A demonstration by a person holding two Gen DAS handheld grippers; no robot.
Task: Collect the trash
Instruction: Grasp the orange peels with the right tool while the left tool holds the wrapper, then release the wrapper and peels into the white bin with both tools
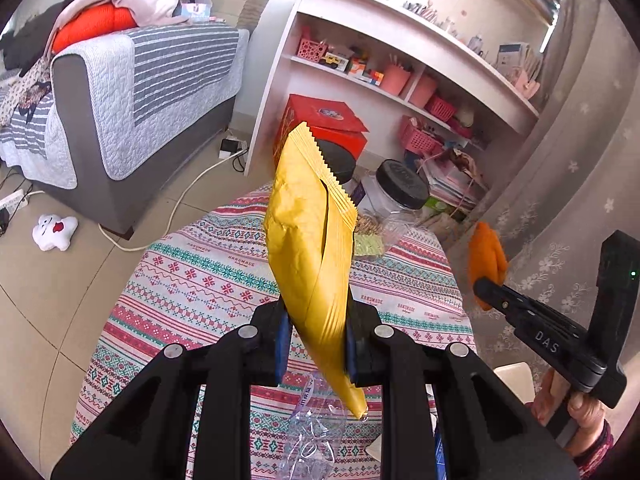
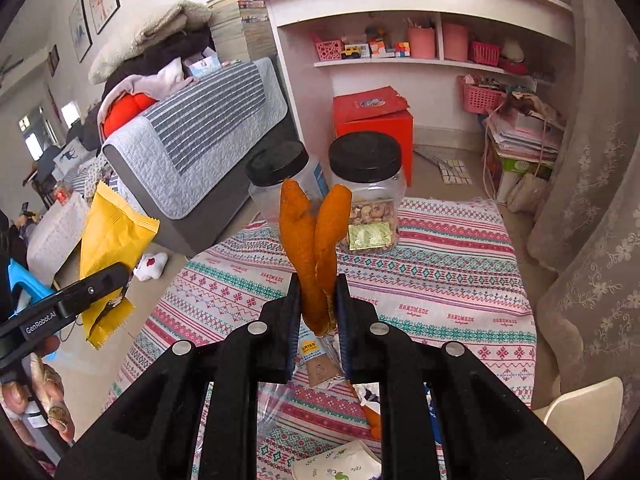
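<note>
My left gripper (image 1: 316, 340) is clamped on a yellow snack wrapper (image 1: 308, 248), held above the patterned tablecloth (image 2: 460, 280). My right gripper (image 2: 318, 320) pinches curled orange peel (image 2: 316, 248), also raised. A clear wrapper (image 1: 312, 432), probably plastic, lies near the table's front edge. Two black-lidded jars (image 2: 370, 196) stand at the far edge.

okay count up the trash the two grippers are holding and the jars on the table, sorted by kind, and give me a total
Yellow snack wrapper, pinched in the left gripper: 1
Orange peel, pinched in the right gripper: 1
Clear jars with black lids at the far end of the table: 2
Total: 4
</note>
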